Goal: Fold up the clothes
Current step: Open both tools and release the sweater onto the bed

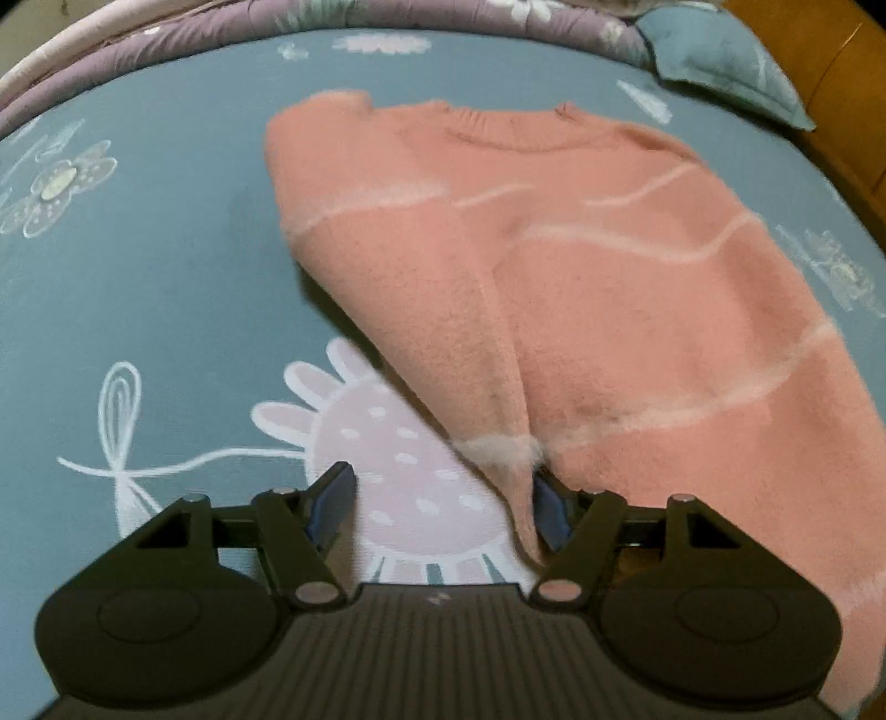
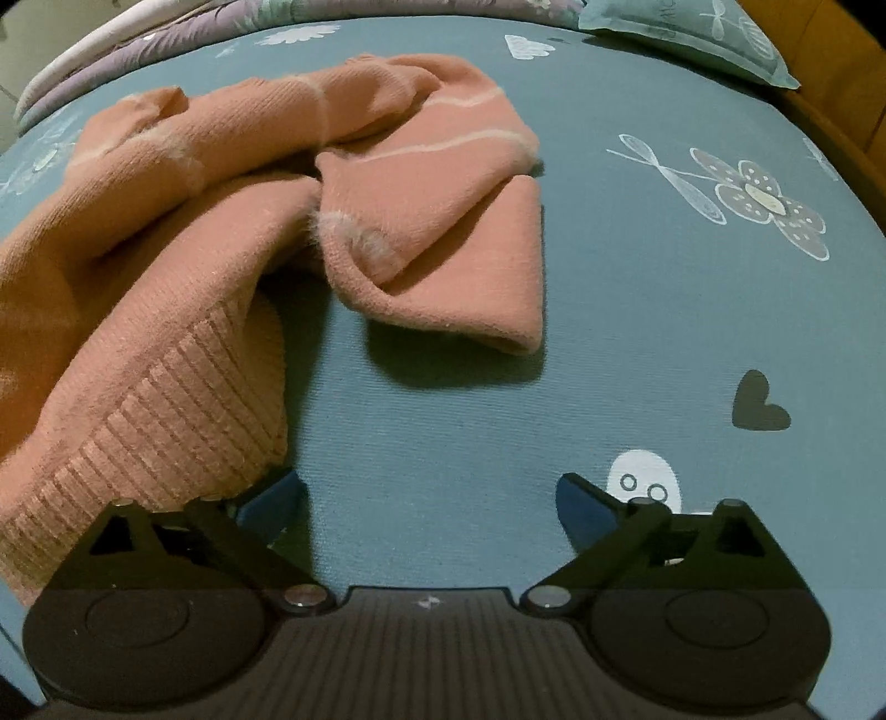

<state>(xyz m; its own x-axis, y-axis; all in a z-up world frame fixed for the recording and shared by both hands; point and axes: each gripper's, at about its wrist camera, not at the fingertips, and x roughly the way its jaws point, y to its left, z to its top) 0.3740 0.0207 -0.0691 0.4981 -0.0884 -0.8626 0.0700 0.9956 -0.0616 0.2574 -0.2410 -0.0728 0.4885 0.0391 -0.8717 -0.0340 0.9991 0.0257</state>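
A pink sweater (image 1: 609, 288) with thin white stripes lies on the teal bed sheet (image 1: 138, 277), collar at the far side. In the left wrist view its near corner hangs lifted, draped against the inner side of the right finger of my left gripper (image 1: 443, 498). The jaws stand apart, and the left pad is clear of the cloth. In the right wrist view the sweater (image 2: 166, 266) is rumpled, with a sleeve (image 2: 443, 232) folded across. Its ribbed hem (image 2: 166, 421) lies over the left finger of my right gripper (image 2: 432, 498), which is wide open over bare sheet.
A teal pillow (image 1: 720, 61) lies at the far right. A purple flowered quilt (image 1: 166, 44) is bunched along the far edge. Wooden furniture (image 1: 830, 83) borders the bed on the right. The sheet (image 2: 664, 332) right of the sweater shows printed flowers and a heart.
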